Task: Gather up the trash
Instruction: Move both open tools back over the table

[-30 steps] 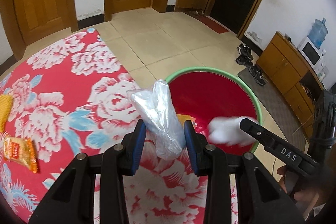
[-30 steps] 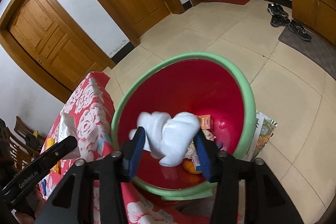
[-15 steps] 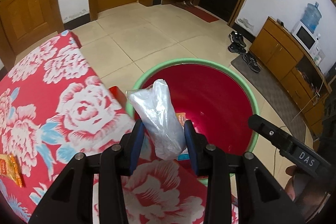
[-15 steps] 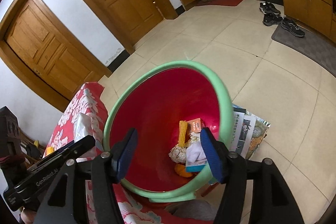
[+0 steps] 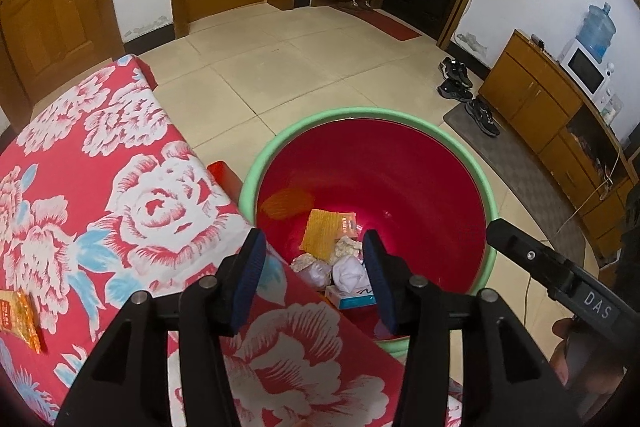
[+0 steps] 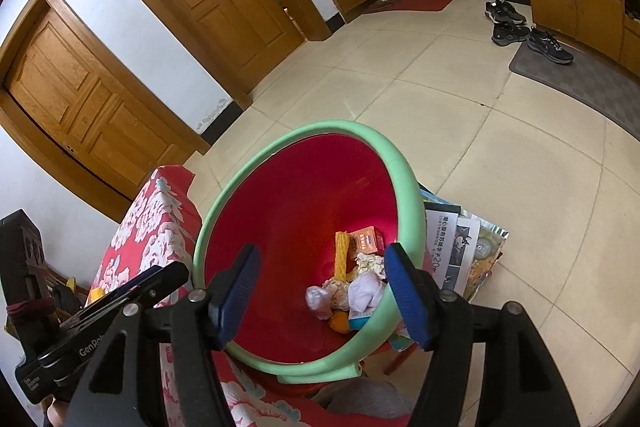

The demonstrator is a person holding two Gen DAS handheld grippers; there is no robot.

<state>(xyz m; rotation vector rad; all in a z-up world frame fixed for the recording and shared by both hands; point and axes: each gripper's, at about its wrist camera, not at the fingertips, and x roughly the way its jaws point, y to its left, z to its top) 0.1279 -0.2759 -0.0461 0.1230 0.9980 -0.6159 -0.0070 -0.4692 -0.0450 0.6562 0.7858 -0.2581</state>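
Both hand-held grippers, left (image 5: pixel 314 277) and right (image 6: pixel 324 293), gape wide and empty above the red basin (image 5: pixel 400 187) of trash.

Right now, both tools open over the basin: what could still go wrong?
The orange wrapper lies on the floral cloth near its edge; a careless sweep by the left tool might knock it to the floor. The basin appears to sit on loose printed papers, so a bump from the right tool could shift it.
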